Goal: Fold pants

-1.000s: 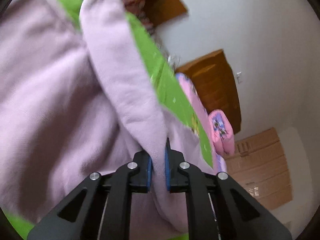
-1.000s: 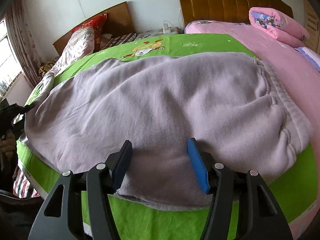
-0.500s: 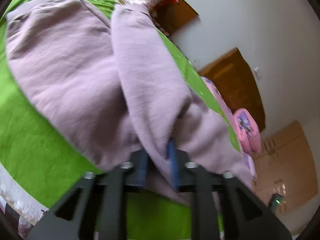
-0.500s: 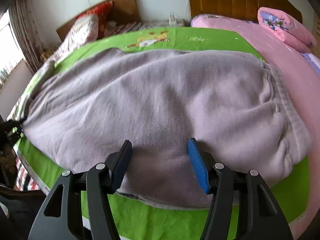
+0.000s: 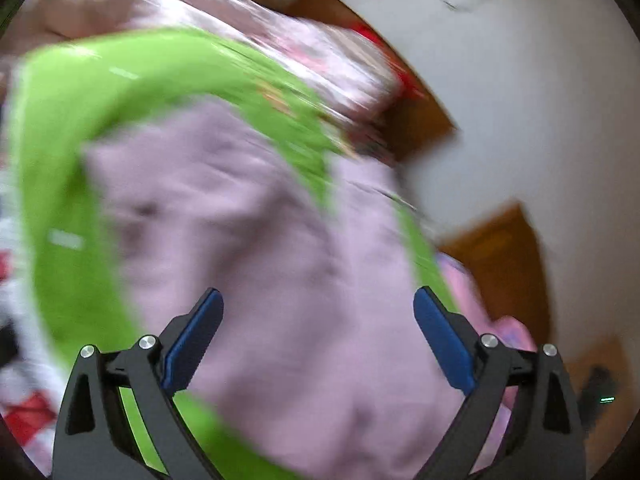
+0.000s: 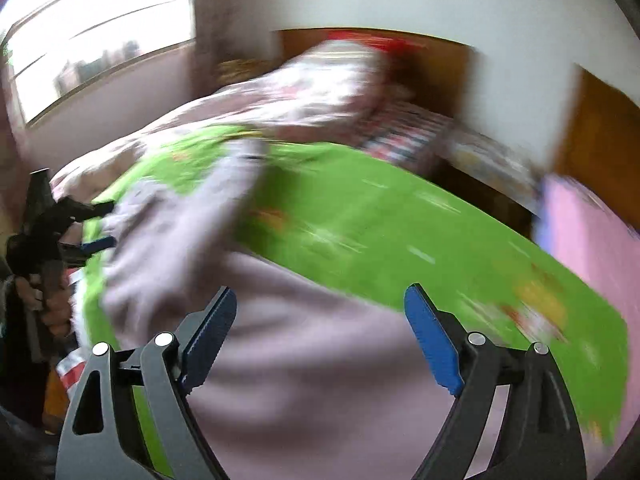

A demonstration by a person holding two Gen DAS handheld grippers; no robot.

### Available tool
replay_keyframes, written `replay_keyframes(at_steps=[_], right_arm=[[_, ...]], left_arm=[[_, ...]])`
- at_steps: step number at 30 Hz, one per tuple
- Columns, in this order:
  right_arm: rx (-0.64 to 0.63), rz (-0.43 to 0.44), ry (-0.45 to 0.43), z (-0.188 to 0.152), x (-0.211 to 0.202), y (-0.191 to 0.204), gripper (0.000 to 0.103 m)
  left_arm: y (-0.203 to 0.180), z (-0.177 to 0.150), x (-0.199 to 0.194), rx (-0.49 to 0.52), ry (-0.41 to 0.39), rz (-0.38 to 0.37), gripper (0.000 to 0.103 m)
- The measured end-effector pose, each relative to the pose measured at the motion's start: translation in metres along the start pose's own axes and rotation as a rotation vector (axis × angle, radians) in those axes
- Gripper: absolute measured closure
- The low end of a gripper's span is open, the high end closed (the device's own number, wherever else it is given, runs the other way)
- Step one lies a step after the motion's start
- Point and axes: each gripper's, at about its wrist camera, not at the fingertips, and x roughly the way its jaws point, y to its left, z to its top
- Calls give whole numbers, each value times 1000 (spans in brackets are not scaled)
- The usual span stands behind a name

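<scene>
Lilac sweatpants (image 5: 280, 264) lie on a green sheet (image 5: 60, 208) on the bed. Both views are motion-blurred. My left gripper (image 5: 318, 300) is open above the pants, holding nothing. My right gripper (image 6: 320, 300) is open over the near part of the pants (image 6: 304, 376). In the right wrist view the pants stretch away to the left and the left gripper (image 6: 86, 226) shows at the far left edge, open beside the cloth.
A patterned quilt (image 6: 320, 84) and red pillow (image 6: 380, 42) lie at the bed's head against a wooden headboard (image 6: 432, 64). A pink bed (image 6: 588, 232) stands to the right. A window (image 6: 96, 48) is at the left.
My left gripper has opened and let go of the pant leg it held. Both grippers have swung fast, so the right view now faces the far end of the pants.
</scene>
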Motion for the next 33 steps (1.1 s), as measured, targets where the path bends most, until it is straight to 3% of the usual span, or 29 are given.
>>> replay_keyframes(at_steps=[2, 5, 7, 9, 12, 18, 20, 22, 23, 25, 26, 27, 29, 33], right_arm=[[-121, 145, -5, 28, 30, 45, 25], [-271, 284, 14, 68, 77, 96, 29], [-292, 329, 44, 95, 112, 116, 31], [-301, 385, 84, 120, 154, 132, 33], [-287, 391, 154, 143, 204, 148, 37], [-367, 375, 348, 149, 282, 180, 36], [-400, 384, 342, 148, 285, 186, 36], [-407, 424, 340, 147, 279, 188, 53], [-422, 454, 336, 145, 274, 188, 70], [-476, 446, 319, 138, 266, 191, 77], [-488, 441, 314, 136, 265, 192, 78], [-482, 435, 301, 136, 264, 191, 84], [-460, 421, 261, 139, 259, 189, 88], [-441, 431, 147, 156, 227, 189, 90]], left_arm=[[24, 5, -18, -38, -52, 36, 8], [55, 14, -30, -108, -58, 13, 9], [63, 22, -26, -116, -51, -29, 9], [72, 29, -19, -130, -50, -21, 18], [87, 43, -2, -169, -26, -26, 29], [97, 59, 21, -159, -26, 7, 29], [100, 61, 24, -166, -30, 11, 29], [100, 59, 25, -157, -34, 31, 34], [96, 56, 24, -130, -35, 70, 47], [94, 52, 22, -91, -39, 109, 54], [96, 51, 20, -99, -42, 106, 64], [99, 50, 19, -111, -42, 113, 86], [108, 52, 17, -144, -50, 64, 97], [83, 58, -7, -24, -148, 114, 98]])
